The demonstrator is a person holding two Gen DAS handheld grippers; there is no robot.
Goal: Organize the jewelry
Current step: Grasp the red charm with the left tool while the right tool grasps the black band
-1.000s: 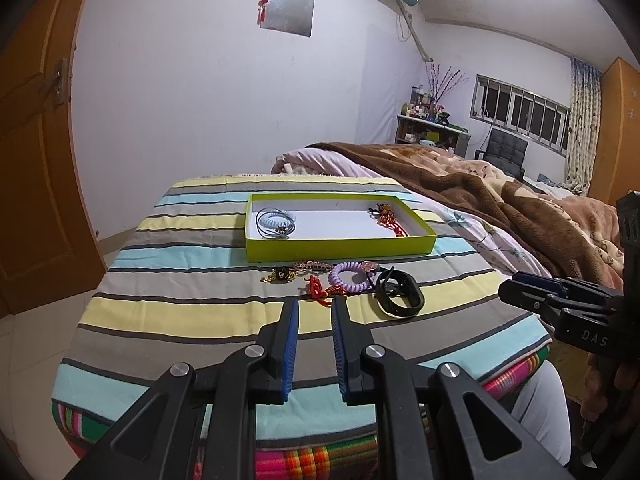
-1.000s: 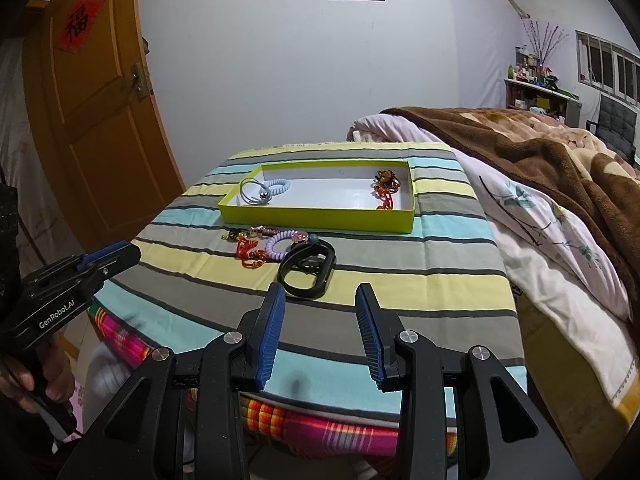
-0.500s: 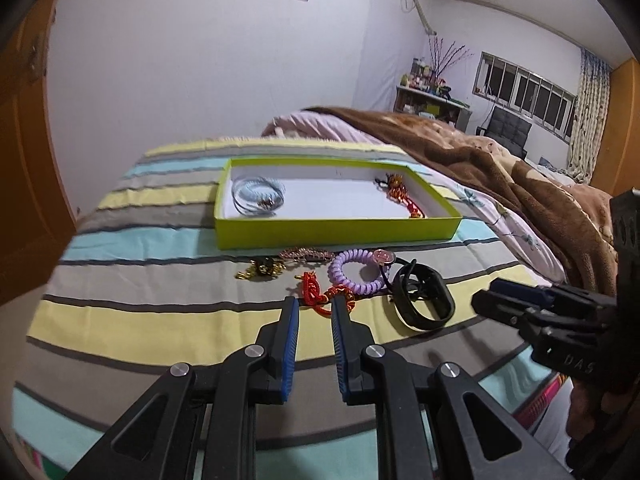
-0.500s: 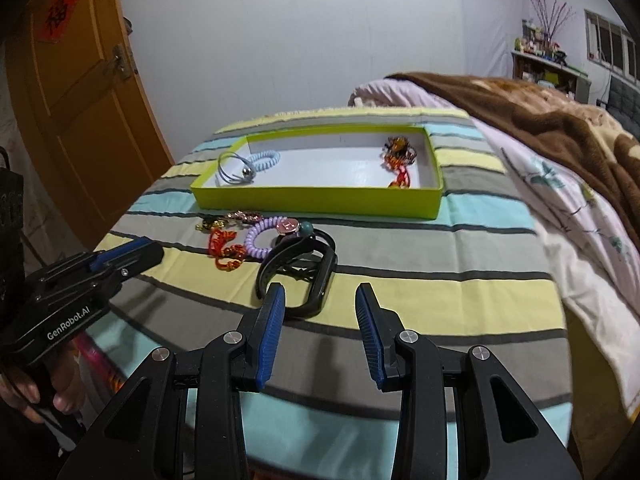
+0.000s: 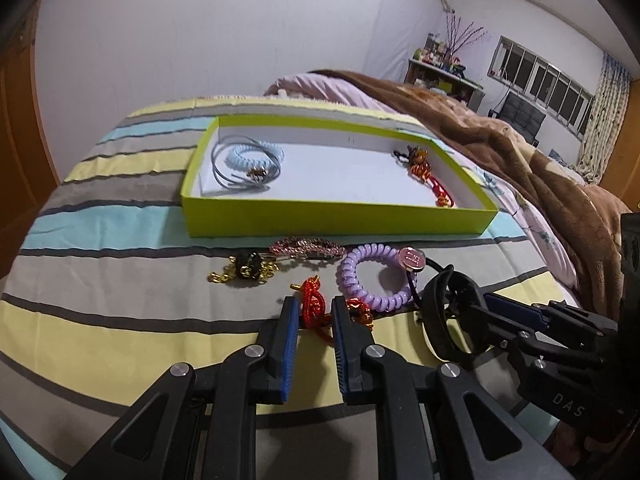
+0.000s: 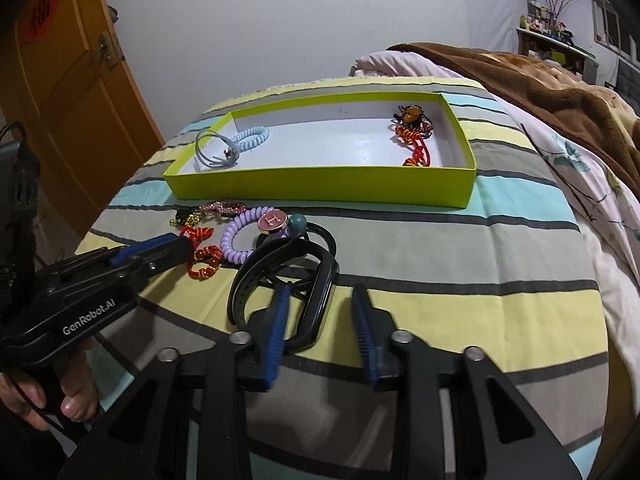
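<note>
My left claw (image 5: 313, 312) straddles the red knot charm (image 5: 312, 306), narrowly parted; closing carelessly could snag the purple coil bracelet (image 5: 374, 278).

Materials/finish: cloth surface, card tray, plastic and cord jewelry.

Striped tablecloth (image 5: 120, 312) woven cloth, matt. Lime tray (image 5: 336, 220) looks like paper card, matt outside, white smooth inside with slight sheen. Purple coil bracelet (image 5: 374, 278) glossy plastic; blue coil (image 5: 250, 156) same finish. Black band (image 6: 320, 280) smooth, semi-gloss, rubbery plastic. Red knot cord (image 5: 314, 306) braided thread, rough. Left gripper (image 5: 312, 320) and right gripper (image 6: 320, 312): matt black plastic, ribbed blue pads, shiny metal screws. Brown blanket (image 5: 520, 152) fuzzy fleece. Door (image 6: 72, 92) orange, semi-gloss wood.
</note>
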